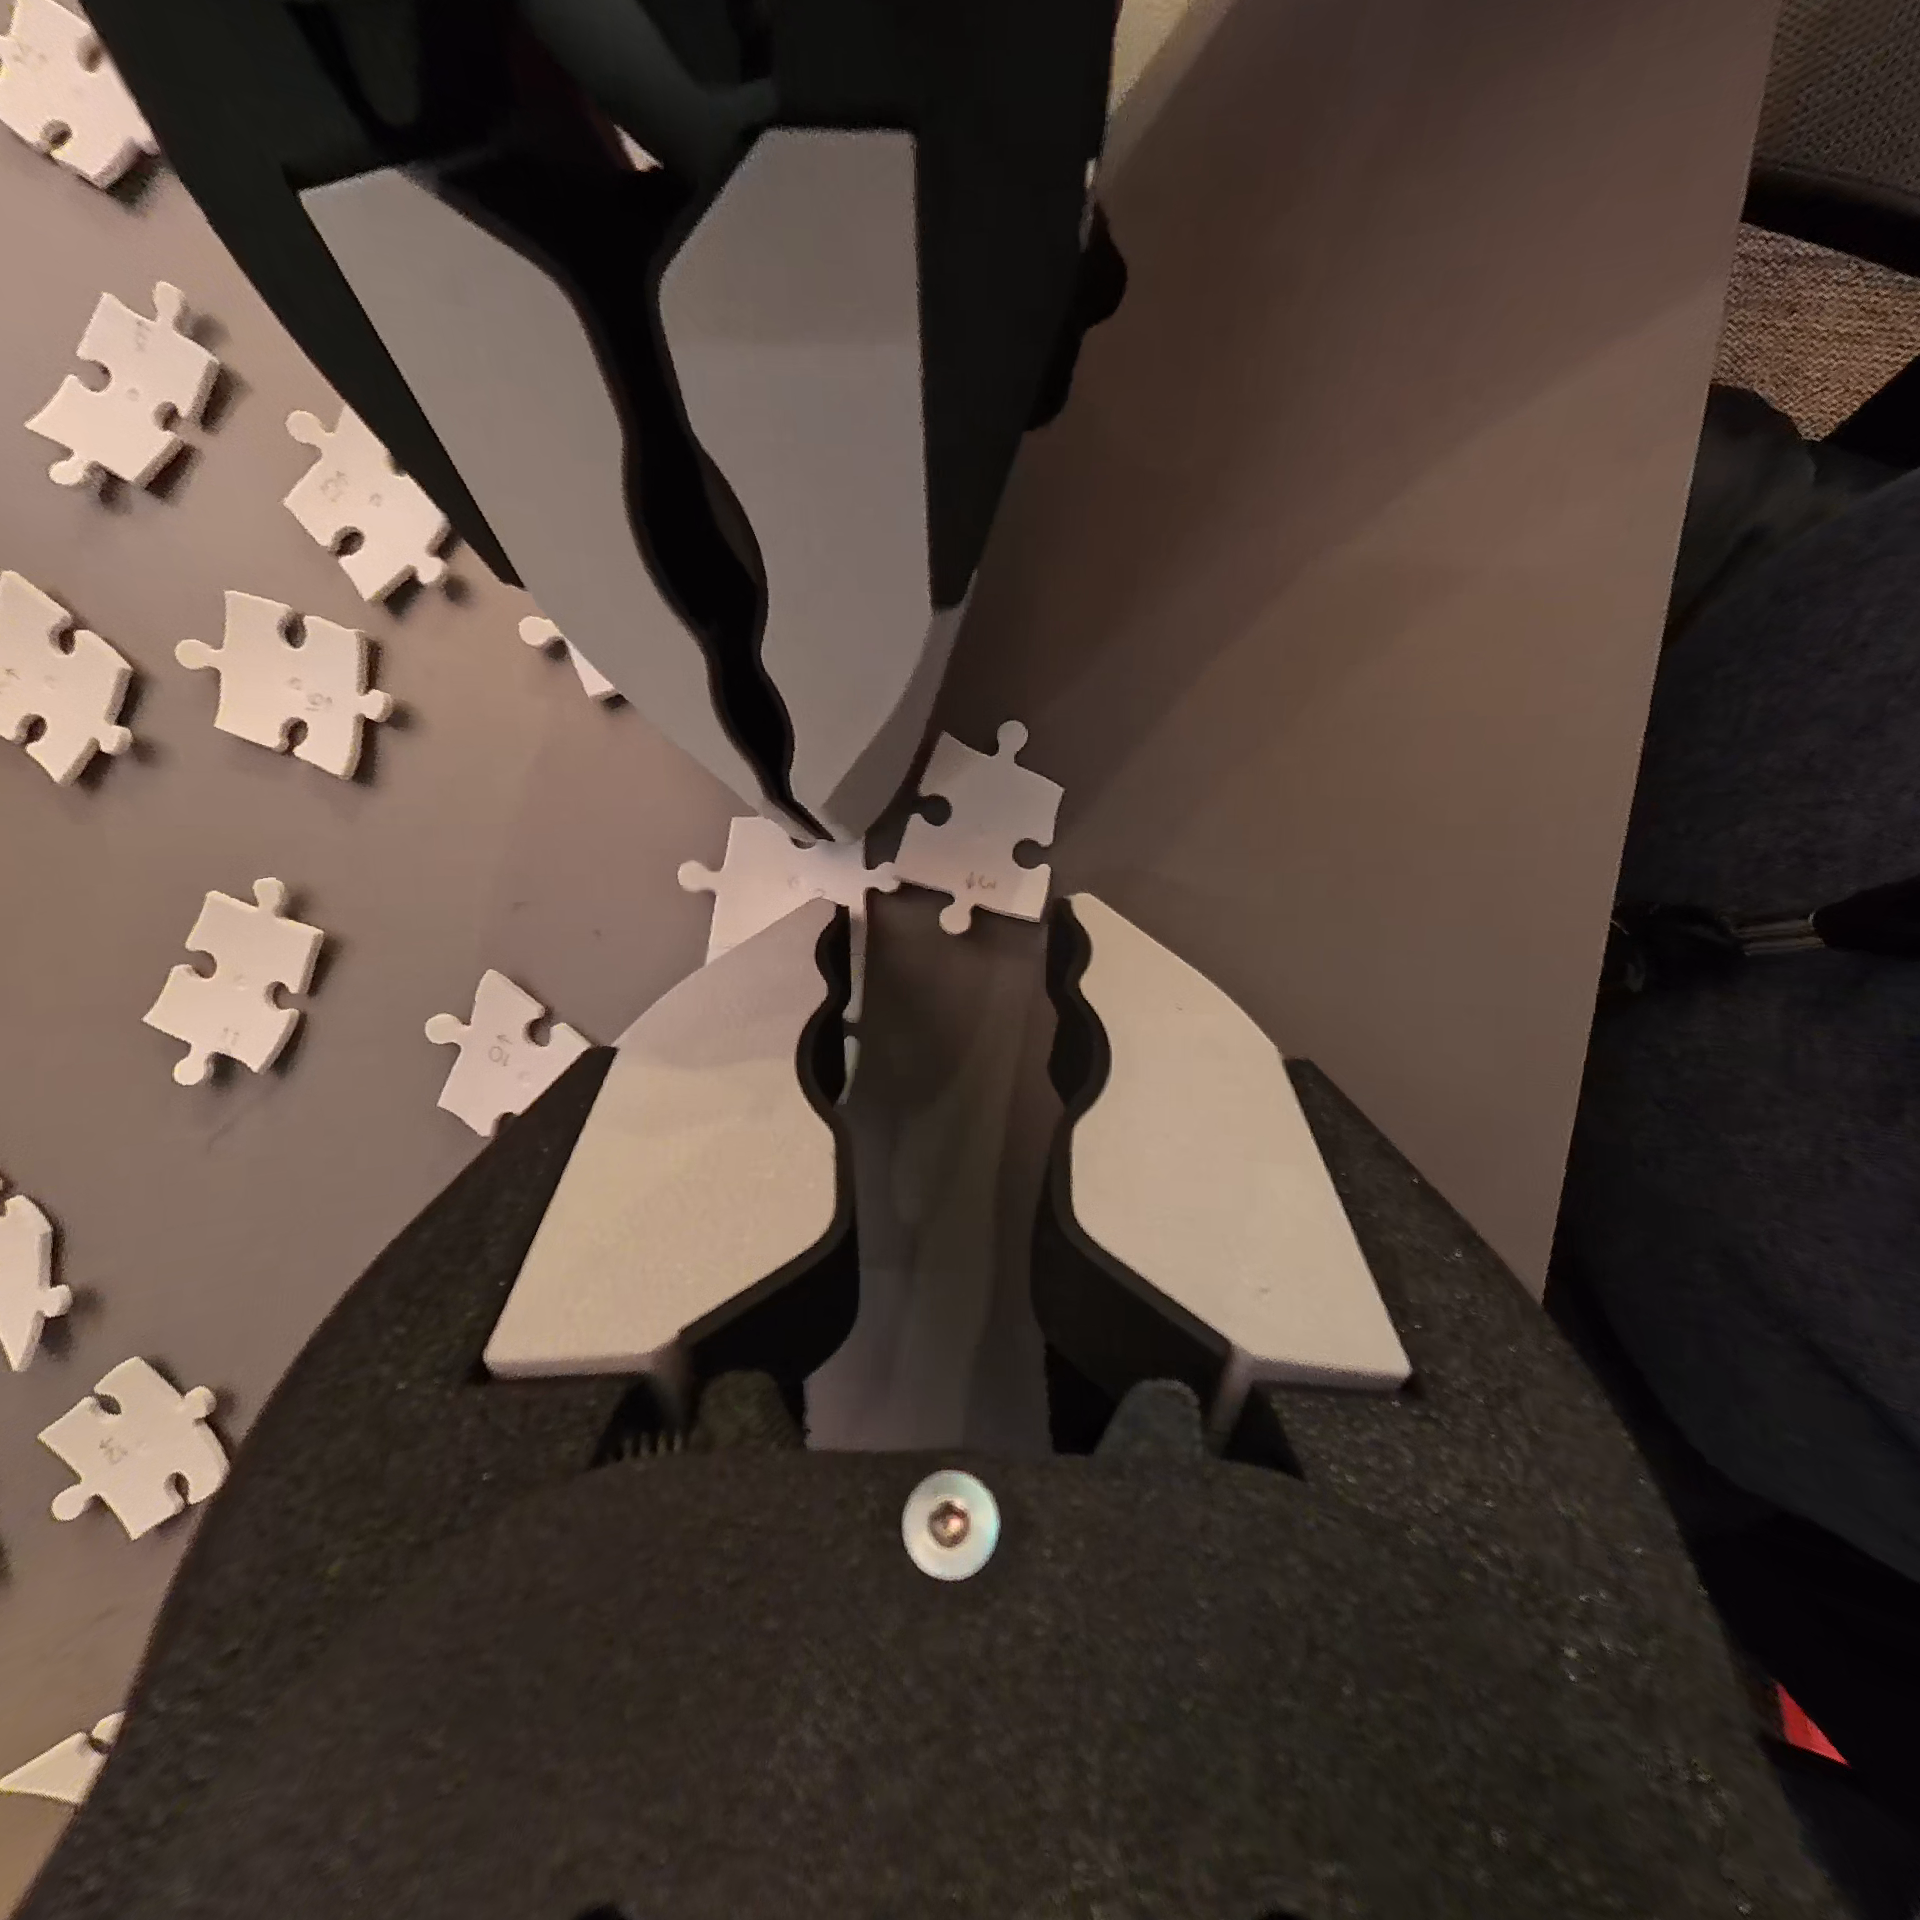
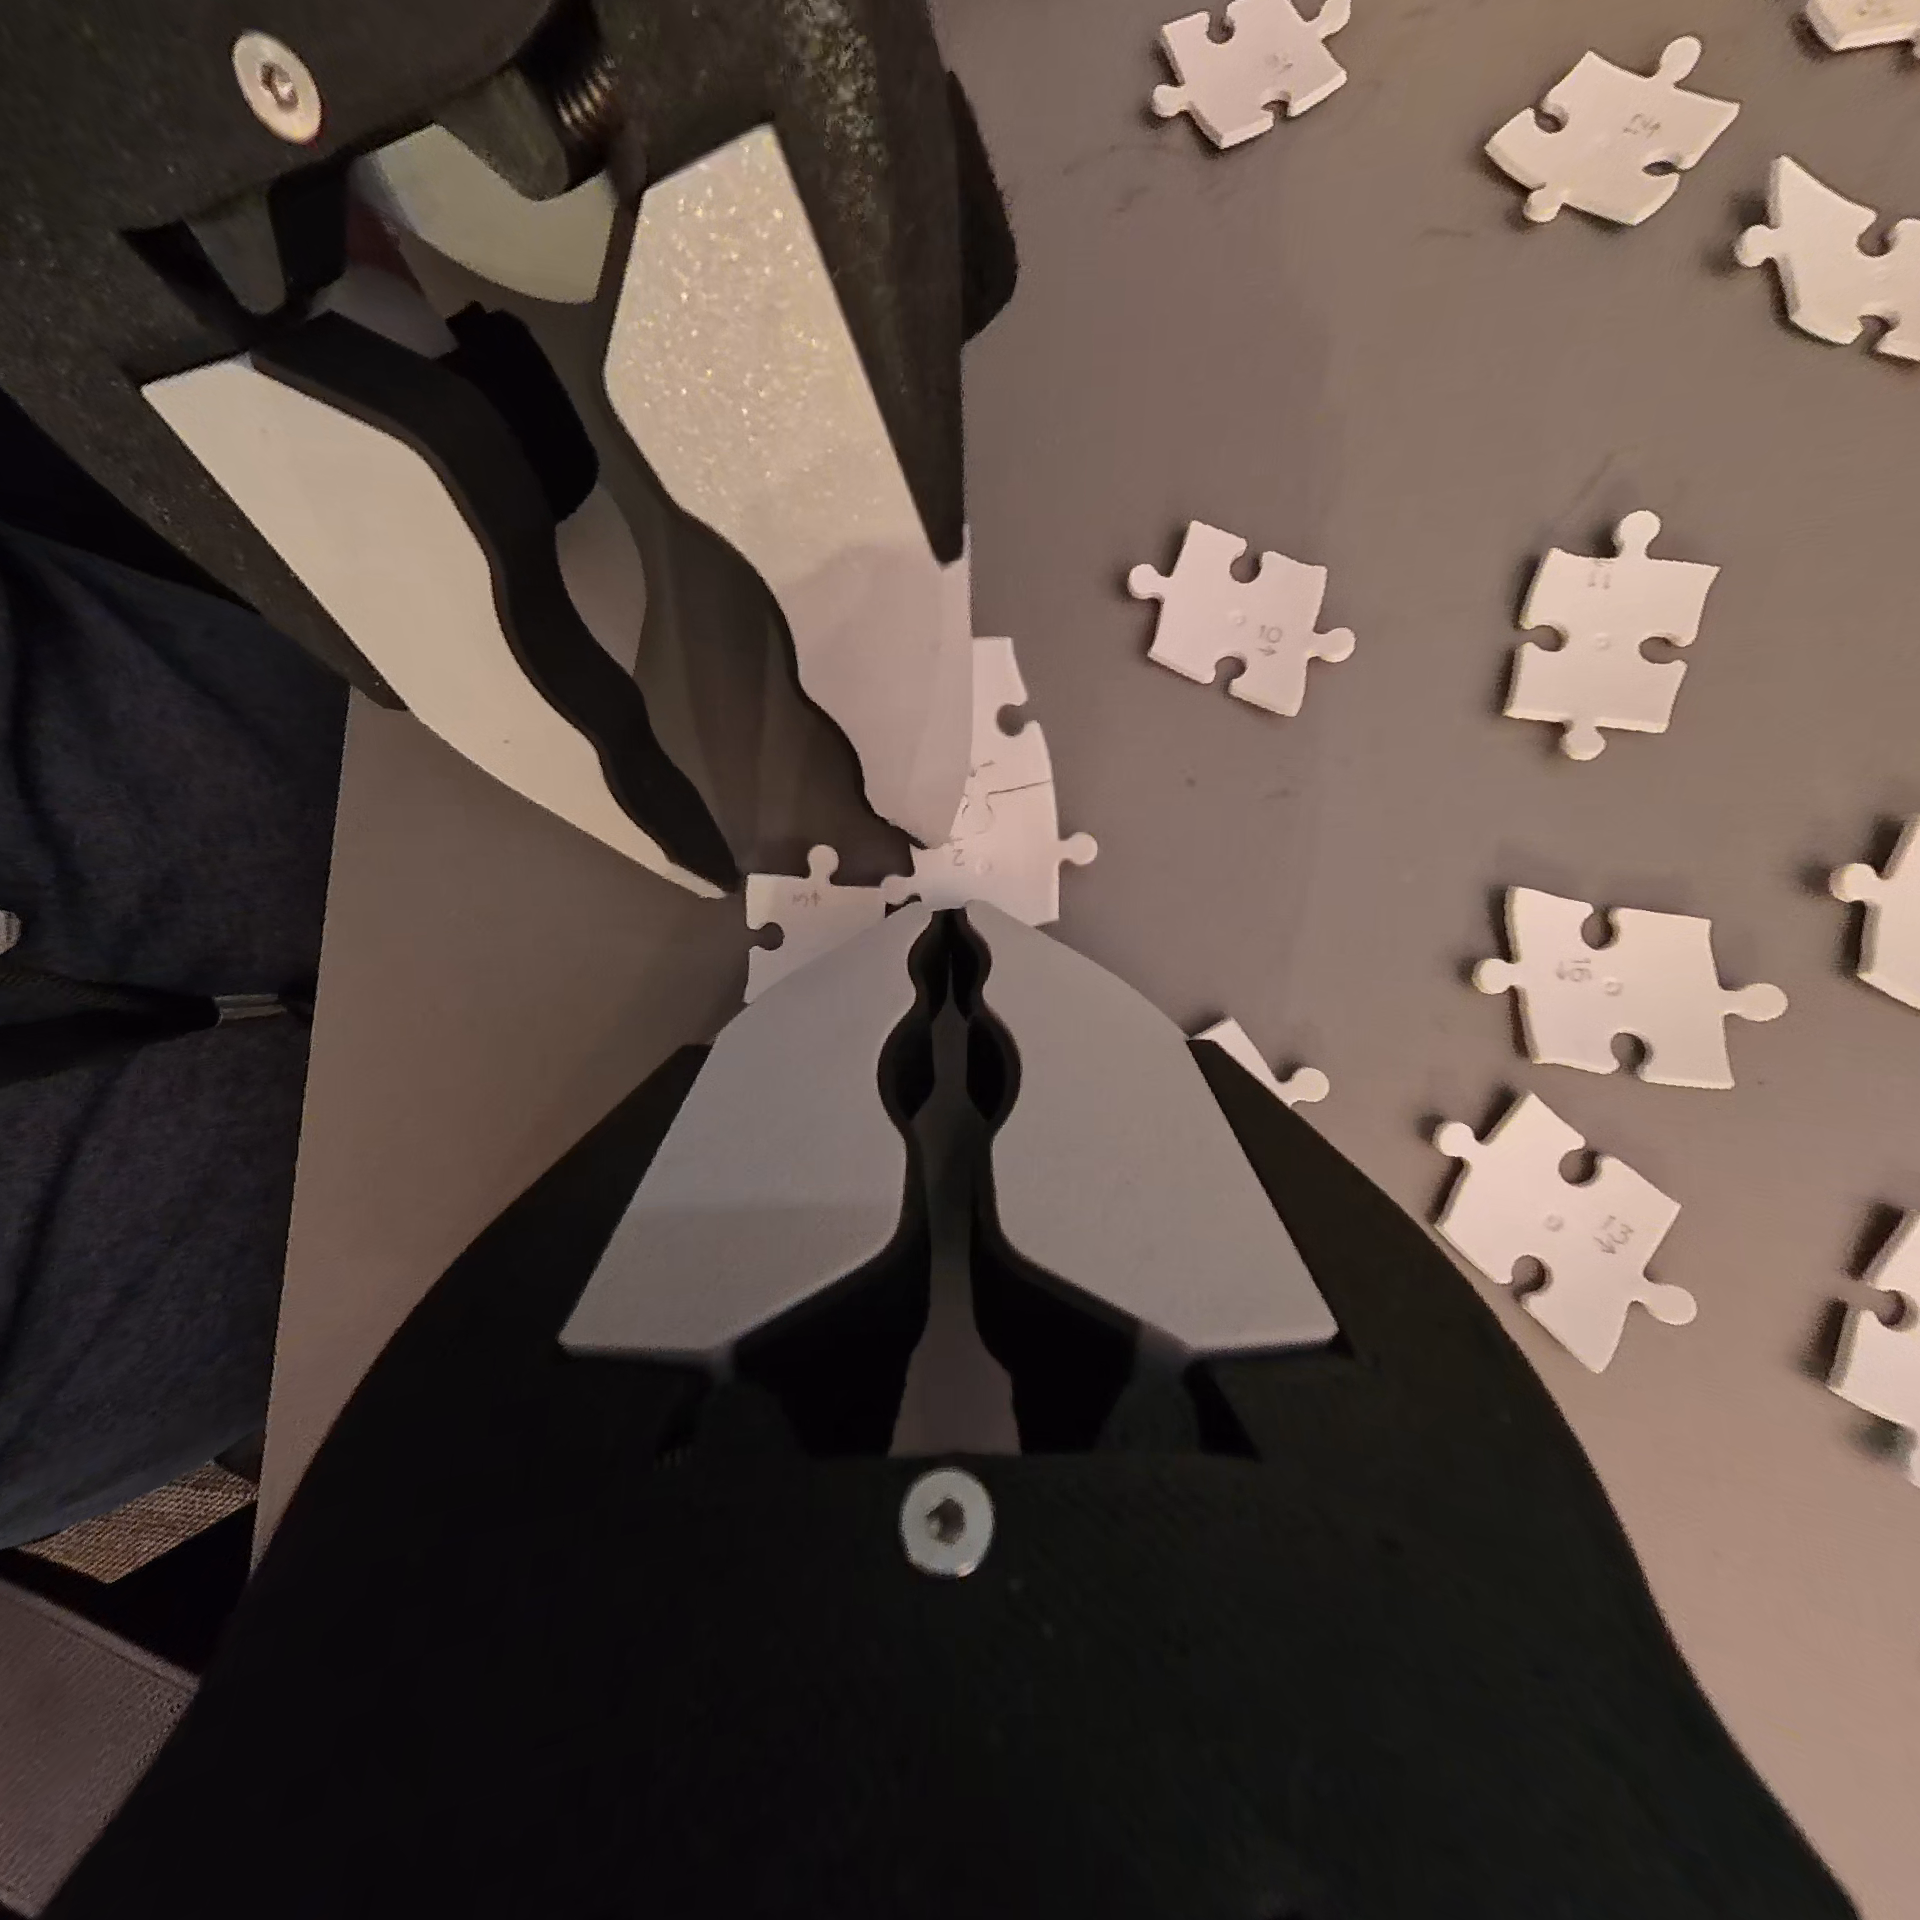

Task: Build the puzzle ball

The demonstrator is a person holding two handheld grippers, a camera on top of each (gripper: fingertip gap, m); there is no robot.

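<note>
Two claws meet over the white puzzle pieces at the counter's near edge.
The right claw (image 2: 948, 914) is pinched together on the joined pieces (image 2: 1013, 831), its grey fingers hiding most of them. The left claw (image 1: 951, 925) stands apart around the single piece (image 1: 982, 842), and whether it grips is hard to tell. That piece's knob sits just beside the joined ones. Ten or so loose pieces (image 2: 1242, 634) lie flat across the grey counter (image 2: 1351, 416), several cut off at the frame.

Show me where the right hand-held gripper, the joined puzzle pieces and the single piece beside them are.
right hand-held gripper (image 2: 943, 920): right wrist view, between fingertips.
joined puzzle pieces (image 2: 1023, 821): right wrist view, white face.
single puzzle piece (image 1: 987, 842): left wrist view, flat middle.
</note>
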